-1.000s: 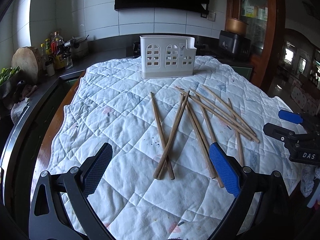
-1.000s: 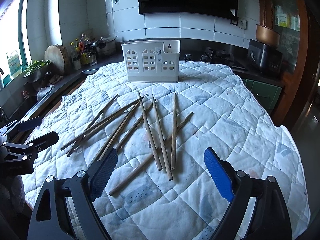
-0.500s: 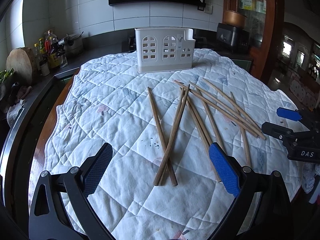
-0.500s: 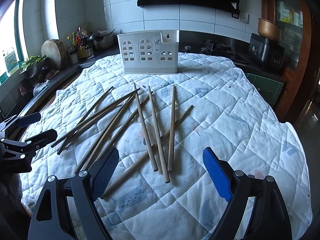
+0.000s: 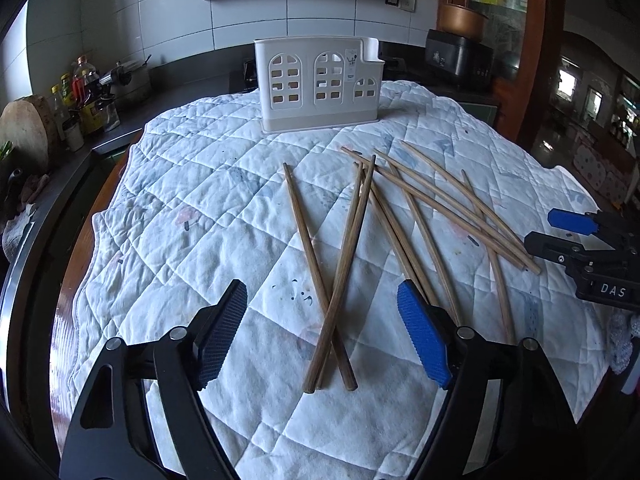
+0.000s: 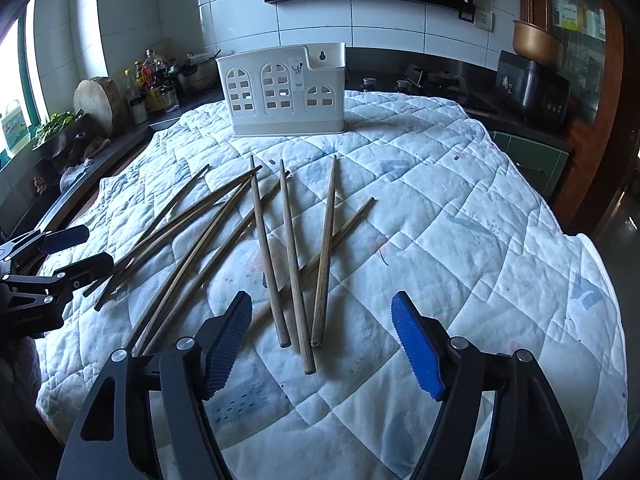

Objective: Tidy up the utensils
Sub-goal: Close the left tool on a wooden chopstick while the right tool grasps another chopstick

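Reaching for wooden chopsticks [image 5: 334, 280]; left gripper [image 5: 320, 332] and right gripper [image 6: 322, 336] closing, nothing pinched. Next: pinch, carry to white holder [image 5: 318, 86].

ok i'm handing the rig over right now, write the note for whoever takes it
Left gripper: jaws closing, nothing gripped; crossed chopsticks lie on the quilt between them.
Right gripper: jaws closing, nothing gripped, over three chopstick ends.
All chopsticks lie loose on the quilted cloth; the white utensil holder stands upright at the far side.
Done: no chopstick moved into the holder as far as visible.
Left: pick up the chopsticks and stand them in the holder.
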A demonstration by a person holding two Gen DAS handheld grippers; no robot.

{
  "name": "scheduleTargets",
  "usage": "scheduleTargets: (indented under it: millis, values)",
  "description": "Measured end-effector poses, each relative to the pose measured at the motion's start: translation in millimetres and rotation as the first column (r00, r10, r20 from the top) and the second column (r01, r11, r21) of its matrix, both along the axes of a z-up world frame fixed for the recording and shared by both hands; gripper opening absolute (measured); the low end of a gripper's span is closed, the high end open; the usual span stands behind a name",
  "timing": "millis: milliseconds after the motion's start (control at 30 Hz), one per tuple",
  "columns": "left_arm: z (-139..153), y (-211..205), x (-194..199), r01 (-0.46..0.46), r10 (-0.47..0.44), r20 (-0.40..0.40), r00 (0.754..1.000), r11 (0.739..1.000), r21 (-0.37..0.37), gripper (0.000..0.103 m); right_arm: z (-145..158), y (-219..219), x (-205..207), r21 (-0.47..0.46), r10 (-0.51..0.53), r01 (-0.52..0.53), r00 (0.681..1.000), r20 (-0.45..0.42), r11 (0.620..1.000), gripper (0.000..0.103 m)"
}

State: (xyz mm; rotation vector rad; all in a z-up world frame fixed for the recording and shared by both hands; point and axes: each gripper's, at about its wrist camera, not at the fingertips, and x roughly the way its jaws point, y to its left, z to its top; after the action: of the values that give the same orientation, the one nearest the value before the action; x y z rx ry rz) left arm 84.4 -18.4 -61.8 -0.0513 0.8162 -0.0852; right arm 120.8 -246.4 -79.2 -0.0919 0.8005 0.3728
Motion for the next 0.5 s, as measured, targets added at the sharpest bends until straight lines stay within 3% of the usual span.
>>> scheduleTargets:
  millis: [367,500]
  values:
    - [-7.1,3.2,12.1,0.035,-0.036,-0.033,0.999,0.999,-0.037,0.050,-9.3,-1.4,16.9,0.037,0.007,-0.005,0.999,-0.049,0.999,0.036]
    - [-9.2,0.7,15.6,0.055,-0.056,-0.036,0.998,0.998,-0.038,0.042,-11.6,1.3,23.0,0.050,0.008,-0.004,0.998,-0.062,0.999,0.032]
